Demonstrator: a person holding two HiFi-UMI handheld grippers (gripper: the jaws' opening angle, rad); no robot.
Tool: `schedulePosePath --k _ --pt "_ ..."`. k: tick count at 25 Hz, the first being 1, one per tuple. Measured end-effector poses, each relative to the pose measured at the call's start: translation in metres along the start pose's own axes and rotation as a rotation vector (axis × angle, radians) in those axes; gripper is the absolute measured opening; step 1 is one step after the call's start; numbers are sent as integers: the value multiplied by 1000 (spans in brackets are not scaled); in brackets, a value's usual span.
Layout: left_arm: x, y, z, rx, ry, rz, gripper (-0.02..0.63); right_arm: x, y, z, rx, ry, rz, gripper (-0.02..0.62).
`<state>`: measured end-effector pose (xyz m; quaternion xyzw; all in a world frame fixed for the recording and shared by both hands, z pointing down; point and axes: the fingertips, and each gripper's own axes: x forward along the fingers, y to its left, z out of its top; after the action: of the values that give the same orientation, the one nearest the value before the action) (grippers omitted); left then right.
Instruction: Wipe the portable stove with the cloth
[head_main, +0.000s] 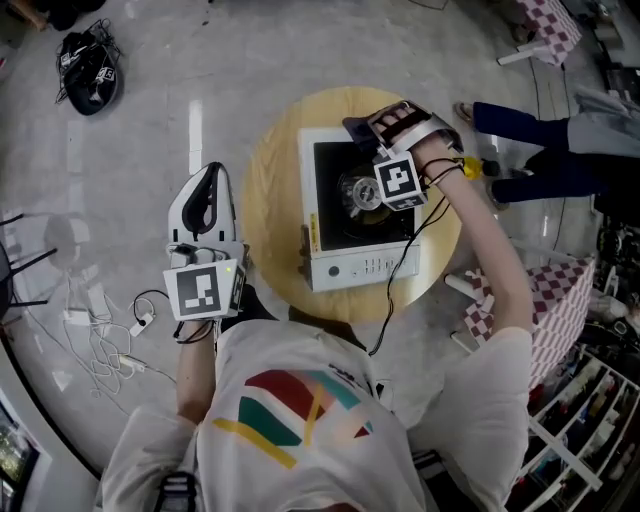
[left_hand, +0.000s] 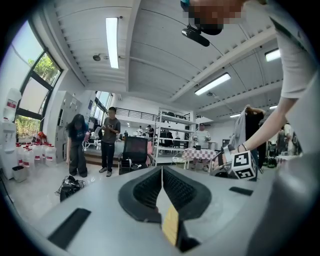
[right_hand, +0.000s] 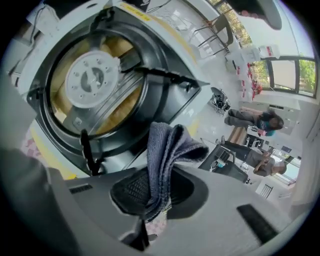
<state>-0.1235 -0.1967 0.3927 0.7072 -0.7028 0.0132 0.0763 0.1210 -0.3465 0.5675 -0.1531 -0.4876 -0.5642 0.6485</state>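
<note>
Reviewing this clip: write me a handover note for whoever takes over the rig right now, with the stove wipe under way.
Right gripper: shut on the grey cloth, held over the burner of the portable stove.
Left gripper: shut, empty, off the left side of the round table, pointing away from the stove.
The stove sits on the table with its control panel toward the person.
Done: the cloth is gripped and at the stove top. Whether it touches the surface, and how much has been wiped, cannot be told.
Left: wipe the top around the burner, then the front panel.
</note>
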Motion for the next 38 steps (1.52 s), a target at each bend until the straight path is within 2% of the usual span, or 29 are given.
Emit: schedulePosePath --k 8,15,19,23,31,34,38 --pt "12 -24 -8 6 15 -24 8 12 47 -52 46 83 39 34" --pt "20 -37 -13 13 28 -44 8 23 79 -83 40 166 84 34" --pt "22 -41 -17 19 35 -49 8 26 90 -95 0 225 93 34" --pt "23 -46 -18 21 39 -57 8 26 99 -105 5 267 110 34" --pt "25 -48 -11 31 22 -69 8 25 100 -109 14 293 107 34" --pt "25 -47 -2 36 3 -74 8 16 89 -111 71 301 74 34" --pt "22 -44 18 44 -39 -78 8 -5 57 -107 225 291 -11 34"
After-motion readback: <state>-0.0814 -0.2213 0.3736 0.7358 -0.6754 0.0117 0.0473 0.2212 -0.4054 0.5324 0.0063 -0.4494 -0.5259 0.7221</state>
